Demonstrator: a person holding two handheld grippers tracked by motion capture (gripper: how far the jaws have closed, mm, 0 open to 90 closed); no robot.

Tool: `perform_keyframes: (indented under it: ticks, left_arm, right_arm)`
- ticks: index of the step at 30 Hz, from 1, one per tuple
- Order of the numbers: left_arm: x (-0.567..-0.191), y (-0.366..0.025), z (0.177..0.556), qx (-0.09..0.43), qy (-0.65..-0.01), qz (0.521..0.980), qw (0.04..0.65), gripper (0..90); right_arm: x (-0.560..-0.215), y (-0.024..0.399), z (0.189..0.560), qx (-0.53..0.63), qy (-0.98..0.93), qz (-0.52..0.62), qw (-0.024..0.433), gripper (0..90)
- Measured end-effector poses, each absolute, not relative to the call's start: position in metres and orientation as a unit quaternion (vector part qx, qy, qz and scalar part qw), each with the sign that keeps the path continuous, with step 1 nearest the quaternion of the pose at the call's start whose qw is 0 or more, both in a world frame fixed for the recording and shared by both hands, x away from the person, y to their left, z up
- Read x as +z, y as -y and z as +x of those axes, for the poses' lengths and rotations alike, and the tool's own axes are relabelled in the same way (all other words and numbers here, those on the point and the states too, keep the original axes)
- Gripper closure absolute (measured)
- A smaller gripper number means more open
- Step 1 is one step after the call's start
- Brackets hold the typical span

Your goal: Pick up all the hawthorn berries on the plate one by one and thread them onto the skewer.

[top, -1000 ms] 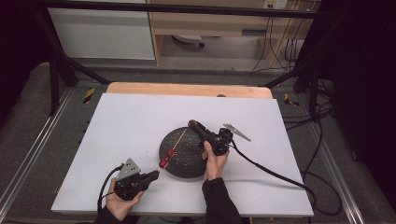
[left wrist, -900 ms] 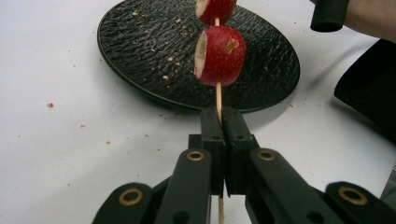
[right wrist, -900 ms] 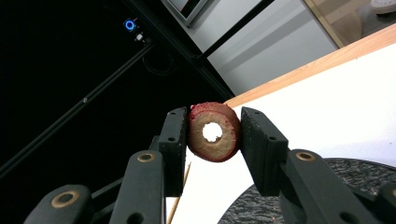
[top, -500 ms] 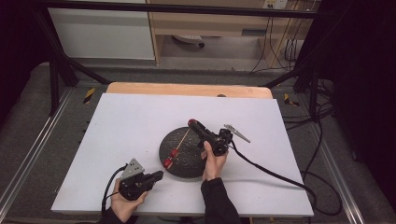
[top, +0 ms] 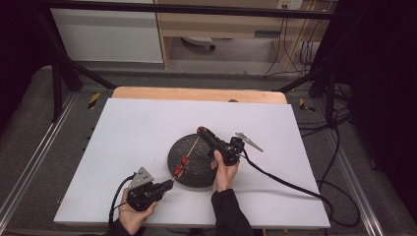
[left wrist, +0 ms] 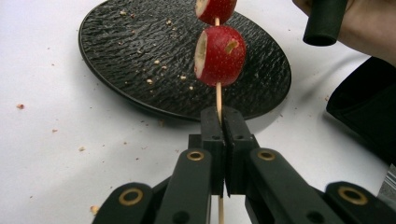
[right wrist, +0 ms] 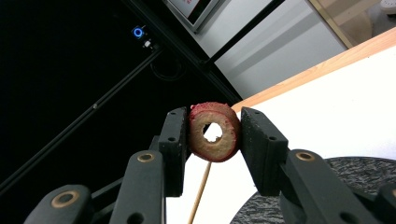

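While left tongs [left wrist: 223, 122] pinch one skewer [left wrist: 218, 95], two fruits [left wrist: 220, 55] ride it

White rectangular surface [top: 137, 128] mid-frame, pale wooden edge strip [top: 196, 93] along far side. Grey floor [top: 29, 147] around. White cabinet panel [top: 105, 34] upper left. Black cables [top: 295, 49] upper right. Dark surroundings.

Bright, even overhead light on the table [top: 123, 147], dark surroundings, soft shadows.
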State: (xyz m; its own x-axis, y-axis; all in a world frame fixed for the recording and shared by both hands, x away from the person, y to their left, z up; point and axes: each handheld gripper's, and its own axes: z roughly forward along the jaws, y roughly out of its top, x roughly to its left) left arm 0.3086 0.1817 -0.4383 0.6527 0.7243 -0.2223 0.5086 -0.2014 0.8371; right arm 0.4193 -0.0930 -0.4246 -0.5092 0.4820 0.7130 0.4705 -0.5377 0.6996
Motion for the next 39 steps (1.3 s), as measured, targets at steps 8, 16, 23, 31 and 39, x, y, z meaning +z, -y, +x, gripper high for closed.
perform_keyframes:
  ticks: [8,16,23,31,39]
  left_arm:
    - [-0.435,-0.175,0.309,0.116,-0.407,0.757,0.497,88.6]
    - [-0.429,-0.164,0.315,0.117,-0.408,0.754,0.502,88.7]
    - [-0.423,-0.159,0.325,0.115,-0.411,0.751,0.505,88.7]
    - [-0.416,-0.153,0.335,0.118,-0.408,0.751,0.506,88.7]
    - [-0.42,-0.152,0.339,0.12,-0.408,0.753,0.503,88.7]
  right_arm:
    - [-0.426,0.092,0.418,0.725,-0.48,0.494,0.001,62.9]
    - [-0.424,0.092,0.414,0.726,-0.483,0.49,-0.005,63.0]
    - [-0.425,0.092,0.411,0.723,-0.49,0.487,-0.009,63.0]
    - [-0.424,0.091,0.408,0.721,-0.497,0.482,-0.014,62.9]
    - [-0.429,0.089,0.407,0.713,-0.507,0.484,-0.015,62.9]
